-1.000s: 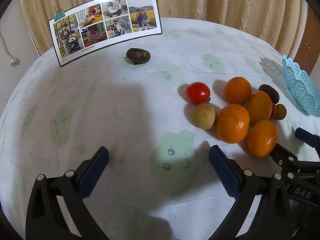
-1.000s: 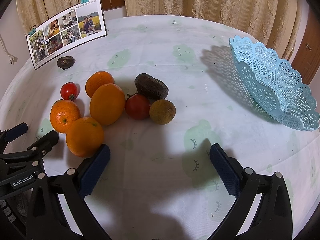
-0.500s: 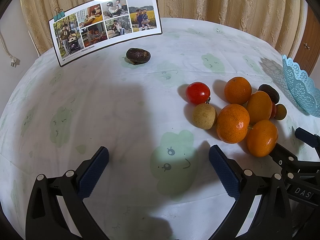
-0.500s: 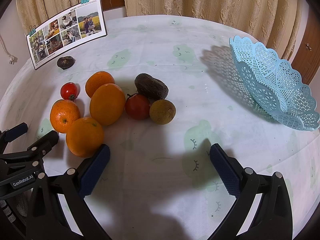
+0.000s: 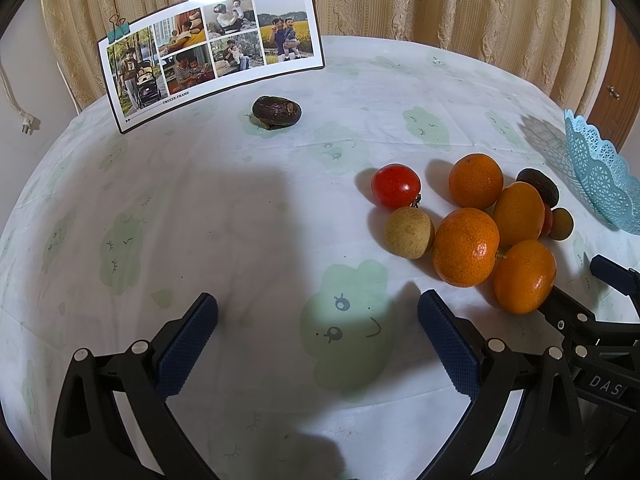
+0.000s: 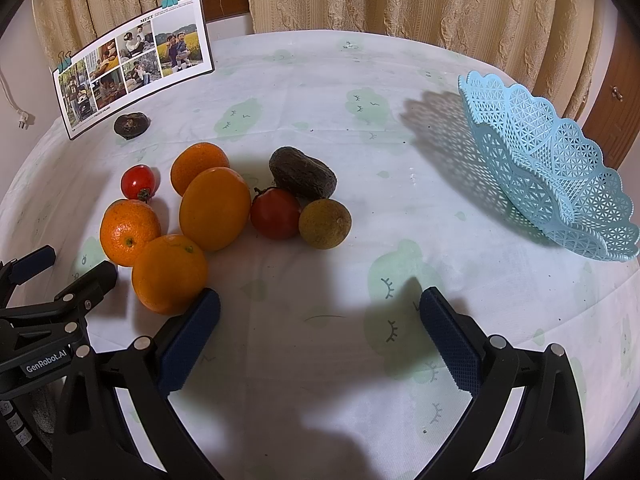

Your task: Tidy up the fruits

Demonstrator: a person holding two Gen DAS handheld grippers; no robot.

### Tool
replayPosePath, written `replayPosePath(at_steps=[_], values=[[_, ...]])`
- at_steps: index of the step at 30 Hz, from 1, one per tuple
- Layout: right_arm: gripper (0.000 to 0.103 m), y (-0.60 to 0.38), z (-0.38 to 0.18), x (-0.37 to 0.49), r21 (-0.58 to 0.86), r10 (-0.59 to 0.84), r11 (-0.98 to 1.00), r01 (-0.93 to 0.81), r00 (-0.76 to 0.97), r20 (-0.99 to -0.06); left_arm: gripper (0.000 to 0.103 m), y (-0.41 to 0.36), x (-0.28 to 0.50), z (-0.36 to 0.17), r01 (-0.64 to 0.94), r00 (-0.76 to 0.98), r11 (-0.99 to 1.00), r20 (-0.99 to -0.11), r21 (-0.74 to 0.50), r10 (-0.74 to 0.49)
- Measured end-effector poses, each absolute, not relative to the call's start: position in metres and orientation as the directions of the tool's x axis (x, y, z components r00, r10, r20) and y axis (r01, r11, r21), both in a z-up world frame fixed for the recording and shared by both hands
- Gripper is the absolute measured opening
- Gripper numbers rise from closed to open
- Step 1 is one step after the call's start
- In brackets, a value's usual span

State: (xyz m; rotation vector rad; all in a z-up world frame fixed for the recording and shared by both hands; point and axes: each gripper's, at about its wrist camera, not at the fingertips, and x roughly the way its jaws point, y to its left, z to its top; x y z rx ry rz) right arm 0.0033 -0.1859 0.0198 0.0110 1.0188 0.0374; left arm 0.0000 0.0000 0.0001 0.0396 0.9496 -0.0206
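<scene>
A cluster of fruit lies on the table: several oranges [image 6: 214,208], a small tomato [image 5: 395,186], a larger tomato [image 6: 275,213], a tan round fruit [image 5: 409,232], a second tan fruit [image 6: 325,223] and a dark avocado [image 6: 302,179]. Another dark fruit [image 5: 276,111] lies alone near the photo card. A light blue lattice basket [image 6: 548,168] stands empty at the right. My left gripper [image 5: 318,324] is open and empty, left of the cluster. My right gripper [image 6: 320,322] is open and empty, in front of the cluster, its left pad close to the nearest orange [image 6: 170,274].
A photo card [image 5: 212,48] held by binder clips stands at the back left. Curtains hang behind the round table with its white cloth [image 5: 200,208]. A wooden door [image 6: 618,92] is at the far right. Each gripper shows at the edge of the other's view.
</scene>
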Motion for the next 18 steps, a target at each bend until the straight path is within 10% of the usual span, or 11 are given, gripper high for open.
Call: replayPosePath(at_steps=[18], values=[[0.101, -0.192, 0.027, -0.008, 0.107, 0.117, 0.993, -0.051, 0.555, -0.823, 0.098, 0.006, -0.001, 0.003, 0.054, 0.59, 0.998, -0.805, -0.037, -0.061]])
